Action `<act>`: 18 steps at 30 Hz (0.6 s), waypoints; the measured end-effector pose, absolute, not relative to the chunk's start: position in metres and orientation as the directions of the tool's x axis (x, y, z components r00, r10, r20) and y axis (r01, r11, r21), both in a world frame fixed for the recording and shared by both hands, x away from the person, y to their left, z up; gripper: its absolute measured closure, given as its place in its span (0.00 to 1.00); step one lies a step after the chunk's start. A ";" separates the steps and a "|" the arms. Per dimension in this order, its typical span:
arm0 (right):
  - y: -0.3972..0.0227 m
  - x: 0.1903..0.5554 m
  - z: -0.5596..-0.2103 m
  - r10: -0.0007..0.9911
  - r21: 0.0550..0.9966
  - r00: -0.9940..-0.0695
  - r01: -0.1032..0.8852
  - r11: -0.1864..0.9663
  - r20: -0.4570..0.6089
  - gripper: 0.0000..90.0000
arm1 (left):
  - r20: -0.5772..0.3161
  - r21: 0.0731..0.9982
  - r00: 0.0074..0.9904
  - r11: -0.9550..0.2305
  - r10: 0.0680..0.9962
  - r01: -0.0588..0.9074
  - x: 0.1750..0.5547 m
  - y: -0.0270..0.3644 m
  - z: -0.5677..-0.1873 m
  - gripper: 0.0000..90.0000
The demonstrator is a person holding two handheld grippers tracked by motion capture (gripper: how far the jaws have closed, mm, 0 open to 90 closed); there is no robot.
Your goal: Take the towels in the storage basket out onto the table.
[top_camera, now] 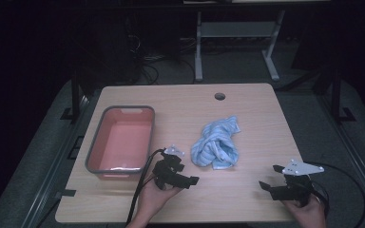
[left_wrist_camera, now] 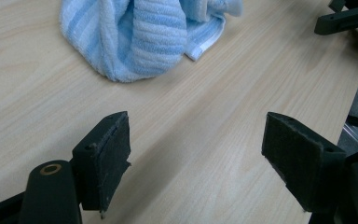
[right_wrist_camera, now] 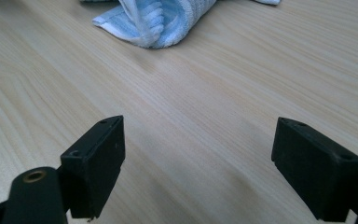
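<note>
A crumpled light-blue striped towel [top_camera: 217,144] lies in the middle of the wooden table [top_camera: 247,114]. My left gripper [top_camera: 186,173] sits just below and left of the towel, close to the table, held in a hand; its jaws stand wide apart with only bare wood between them. In the left gripper view the towel [left_wrist_camera: 135,37] lies a short way ahead of the open left gripper [left_wrist_camera: 196,158]. My right gripper [top_camera: 270,176] rests near the front right of the table, also open and holding nothing. The right gripper view has the towel [right_wrist_camera: 156,18] farther ahead of the right gripper [right_wrist_camera: 198,163].
A pink basin with a grey rim [top_camera: 119,110] stands at the table's left, close beside my left hand. A round cable hole [top_camera: 219,96] sits near the far edge. Cables trail off the front edge. The other hand's gripper [left_wrist_camera: 342,18] appears at the top right of the left gripper view.
</note>
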State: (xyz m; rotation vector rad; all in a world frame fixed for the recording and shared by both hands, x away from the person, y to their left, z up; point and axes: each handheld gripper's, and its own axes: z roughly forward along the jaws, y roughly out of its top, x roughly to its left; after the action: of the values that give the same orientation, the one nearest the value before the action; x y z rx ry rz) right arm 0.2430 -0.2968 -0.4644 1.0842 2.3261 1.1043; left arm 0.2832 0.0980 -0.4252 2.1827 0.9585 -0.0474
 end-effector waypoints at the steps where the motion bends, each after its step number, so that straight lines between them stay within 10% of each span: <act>1: -0.297 0.243 -0.464 0.762 0.772 -0.647 0.491 0.404 0.013 0.19 | -0.306 0.614 0.721 -0.449 0.622 0.649 0.282 0.098 -0.426 0.25; 18: -0.296 0.239 -0.466 0.762 0.765 -0.647 0.495 0.412 0.008 0.18 | -0.294 0.622 0.733 -0.459 0.614 0.634 0.267 0.108 -0.432 0.25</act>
State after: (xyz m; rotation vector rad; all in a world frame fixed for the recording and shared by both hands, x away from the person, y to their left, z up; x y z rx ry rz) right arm 0.2392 -0.2957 -0.4659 1.0844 2.3310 1.0900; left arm 0.2675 0.1082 -0.4317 2.1915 0.9377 -0.0351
